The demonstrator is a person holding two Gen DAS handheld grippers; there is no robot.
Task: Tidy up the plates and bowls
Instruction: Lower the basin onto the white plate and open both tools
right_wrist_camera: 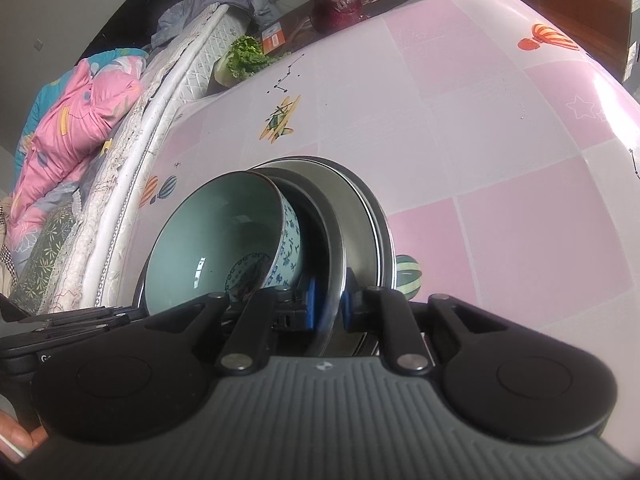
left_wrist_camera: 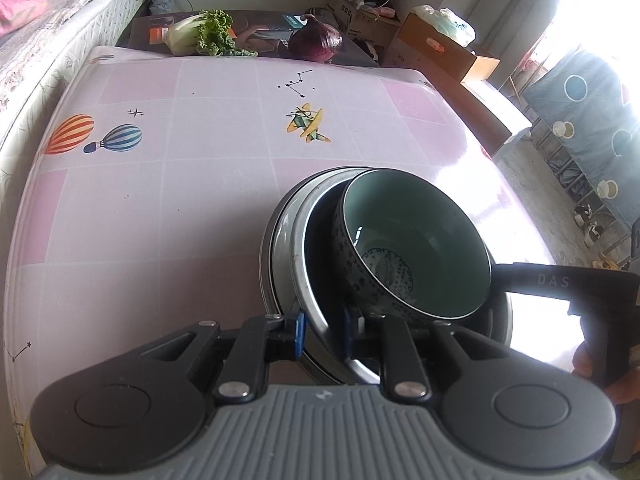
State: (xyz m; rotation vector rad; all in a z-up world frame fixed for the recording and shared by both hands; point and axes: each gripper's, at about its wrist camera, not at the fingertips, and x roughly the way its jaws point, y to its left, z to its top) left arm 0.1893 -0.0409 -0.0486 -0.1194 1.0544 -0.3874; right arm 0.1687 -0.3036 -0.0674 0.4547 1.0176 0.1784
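A stack of dishes sits low over the pink checked table (left_wrist_camera: 160,184). A pale green ceramic bowl (left_wrist_camera: 416,248) (right_wrist_camera: 216,240) with blue characters leans inside a steel dish (left_wrist_camera: 304,280) (right_wrist_camera: 352,216). That dish rests in a dark-rimmed plate (left_wrist_camera: 269,248) (right_wrist_camera: 385,236). My left gripper (left_wrist_camera: 323,332) is shut on the steel dish's near rim, a blue pad on each side. My right gripper (right_wrist_camera: 329,305) is shut on the same dish's rim from the opposite side. I cannot tell whether the stack touches the table.
A leafy green cabbage (left_wrist_camera: 204,32) and a purple cabbage (left_wrist_camera: 316,38) lie on a dark box at the table's far edge. A mattress (left_wrist_camera: 60,32) runs along the left side. Cardboard boxes (left_wrist_camera: 440,44) stand behind the far right corner.
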